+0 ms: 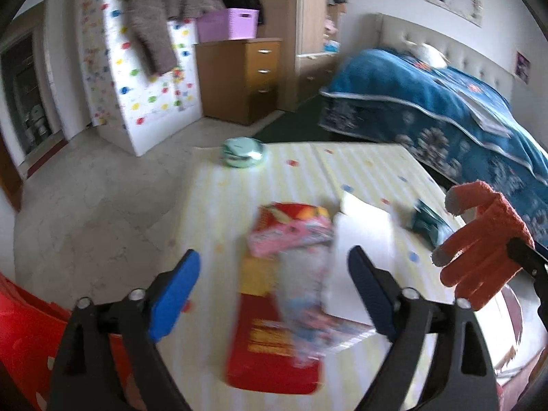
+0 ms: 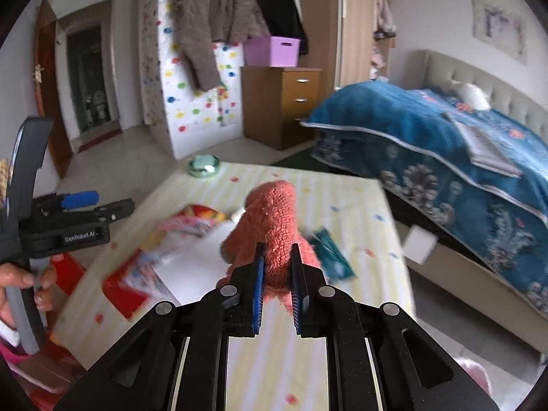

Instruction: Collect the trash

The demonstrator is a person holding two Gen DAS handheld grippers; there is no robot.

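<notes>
A blurred pile of red, pink and yellow snack wrappers [image 1: 287,229] lies on the yellow striped table top [image 1: 222,188]. My left gripper [image 1: 274,257] hangs open above the pile with nothing between its blue pads. A white sheet of paper [image 1: 363,239] and a teal wrapper [image 1: 428,222] lie to the right of the pile. My right gripper [image 2: 278,253] is shut on an orange knitted glove [image 2: 270,219], lifted clear of the table. The glove [image 1: 486,239] shows at the right in the left wrist view. The wrappers [image 2: 191,221] and teal wrapper [image 2: 332,257] lie beyond it.
A round green tin [image 1: 243,152] sits at the table's far edge. A red container [image 1: 24,335] stands low at the left of the table. A bed with a blue blanket [image 2: 445,157] runs along the right. A wooden drawer unit [image 2: 284,102] stands behind.
</notes>
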